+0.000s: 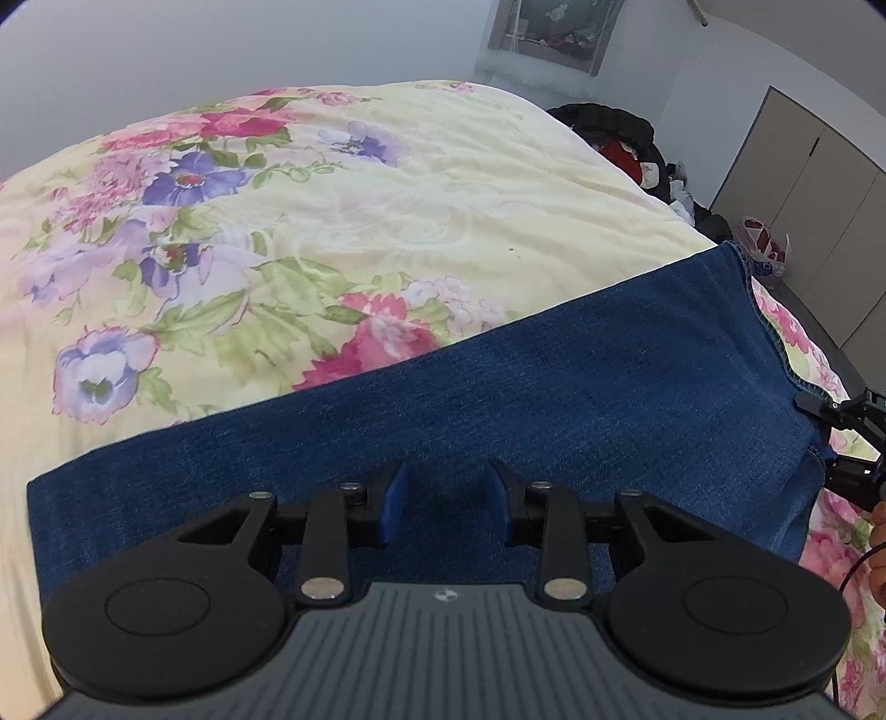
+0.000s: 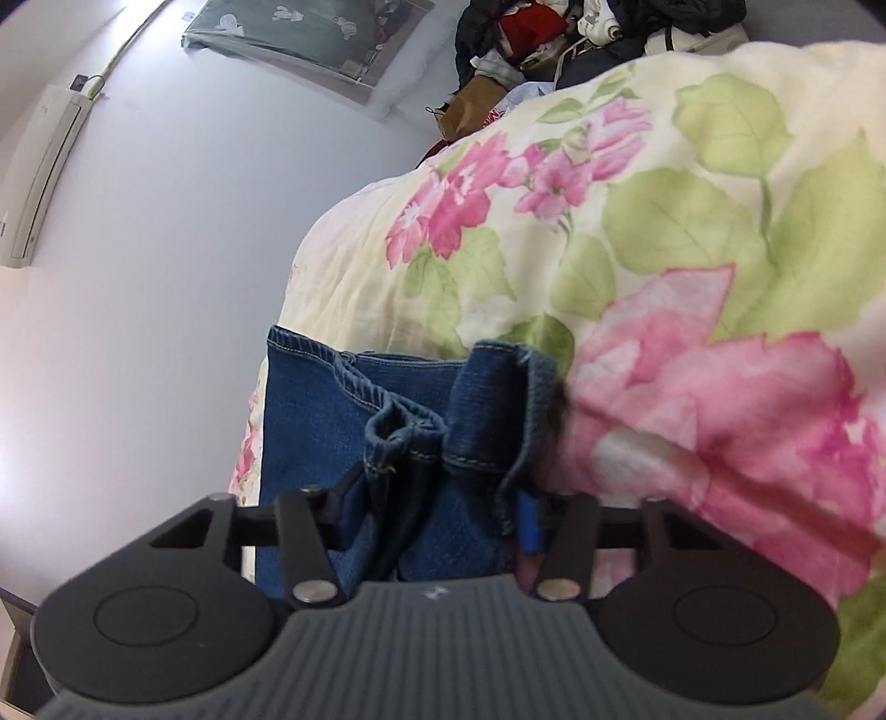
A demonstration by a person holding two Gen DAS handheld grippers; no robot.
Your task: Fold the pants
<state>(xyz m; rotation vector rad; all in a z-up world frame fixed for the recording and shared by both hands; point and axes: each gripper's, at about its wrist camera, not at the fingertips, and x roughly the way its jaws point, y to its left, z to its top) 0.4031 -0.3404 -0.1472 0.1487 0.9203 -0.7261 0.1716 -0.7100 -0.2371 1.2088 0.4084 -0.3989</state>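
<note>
Blue denim pants lie flat across the near part of a bed with a floral cover. My left gripper is open, its blue pads hovering just over the denim, holding nothing. My right gripper shows at the far right edge of the left wrist view, at the pants' end. In the right wrist view my right gripper is wide open, with bunched hems and folds of the pants lying between its fingers; the pads do not press the cloth.
A pile of dark and red clothes sits at the bed's far corner, also in the right wrist view. Grey cabinets stand to the right. A wall air conditioner hangs at the left.
</note>
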